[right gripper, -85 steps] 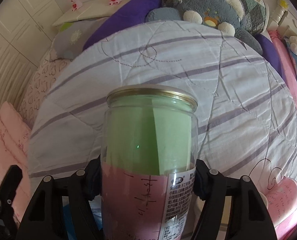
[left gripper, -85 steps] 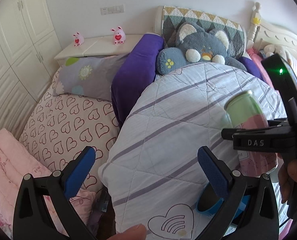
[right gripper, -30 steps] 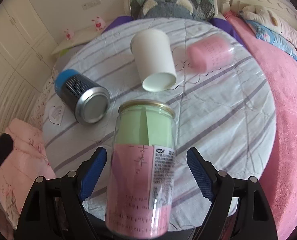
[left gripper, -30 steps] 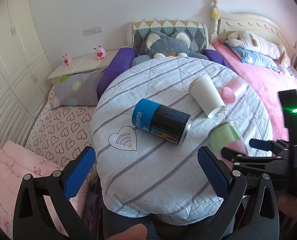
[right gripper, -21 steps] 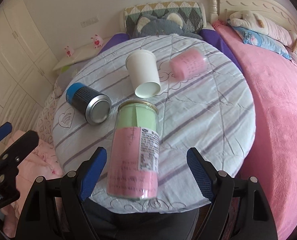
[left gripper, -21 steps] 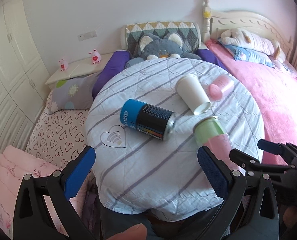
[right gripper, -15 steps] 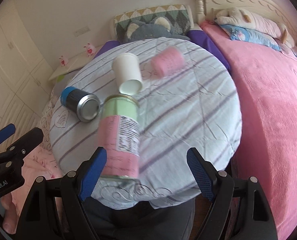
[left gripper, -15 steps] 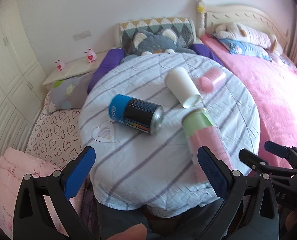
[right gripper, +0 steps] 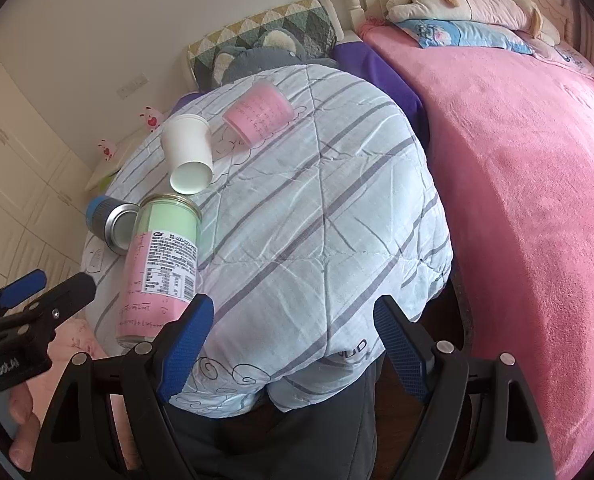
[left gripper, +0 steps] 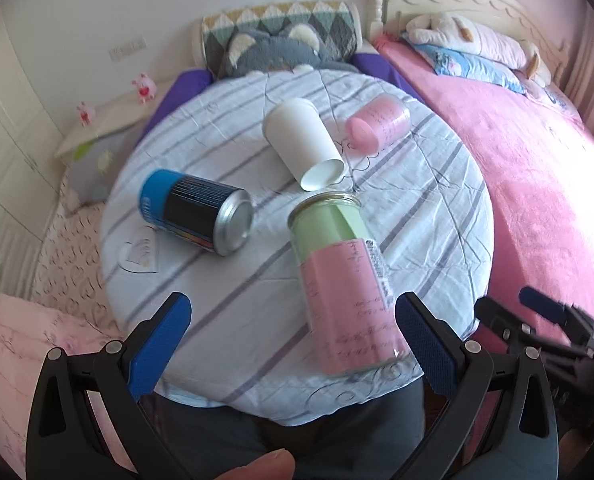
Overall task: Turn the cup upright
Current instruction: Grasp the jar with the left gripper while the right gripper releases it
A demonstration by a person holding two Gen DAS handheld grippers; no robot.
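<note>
A clear jar with green and pink paper inside [left gripper: 343, 280] stands upright near the front edge of the round striped-cloth table [left gripper: 437, 216]; it also shows in the right wrist view [right gripper: 161, 268]. A white paper cup [left gripper: 303, 144] lies on its side behind it, mouth toward me. A pink cup [left gripper: 379, 124] and a blue-black can [left gripper: 195, 212] also lie on their sides. My left gripper [left gripper: 293, 344] is open and empty, drawn back from the table. My right gripper [right gripper: 293, 344] is open and empty, to the right of the jar.
A pink bed [left gripper: 537, 168] runs along the right of the table, with plush toys at its head. A grey plush cushion [left gripper: 273, 48] sits behind the table. A heart-print mattress and pink blanket [left gripper: 17, 344] lie at the left.
My right gripper has let go of the jar, which now stands on the table, and pulled back and to the right. Both grippers have drawn away from the table.
</note>
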